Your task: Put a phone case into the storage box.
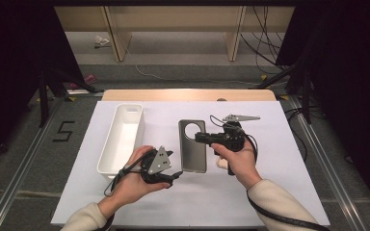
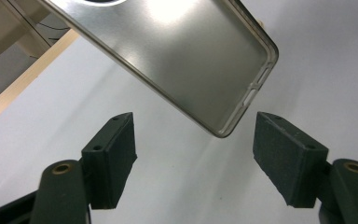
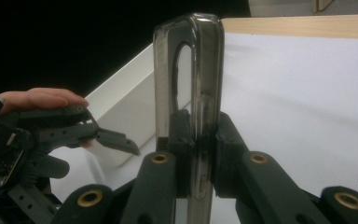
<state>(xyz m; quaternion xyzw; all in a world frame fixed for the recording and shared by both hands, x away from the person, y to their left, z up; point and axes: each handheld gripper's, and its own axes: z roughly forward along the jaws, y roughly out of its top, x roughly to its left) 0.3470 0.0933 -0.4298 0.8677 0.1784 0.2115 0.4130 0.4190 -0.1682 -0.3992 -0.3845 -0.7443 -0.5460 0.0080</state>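
Lab: tripod legs point(image 1: 48, 84), floor cables point(image 1: 265, 45), taped markings point(image 1: 63, 131).

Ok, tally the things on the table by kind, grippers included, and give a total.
Phone case: 1
White bin: 1
Grippers: 2, left gripper and right gripper
Total: 4

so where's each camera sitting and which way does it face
high view: above the person's side of the table, looking forward and down; both forearms and hands show, with a phone case and a white bin.
left gripper view: rides the left hand-held gripper, looking along its open jaws at the case's corner.
right gripper view: rides the right hand-held gripper, shut on the case's edge; the left hand shows beyond.
shared: all three show the case; high and right views share the bin.
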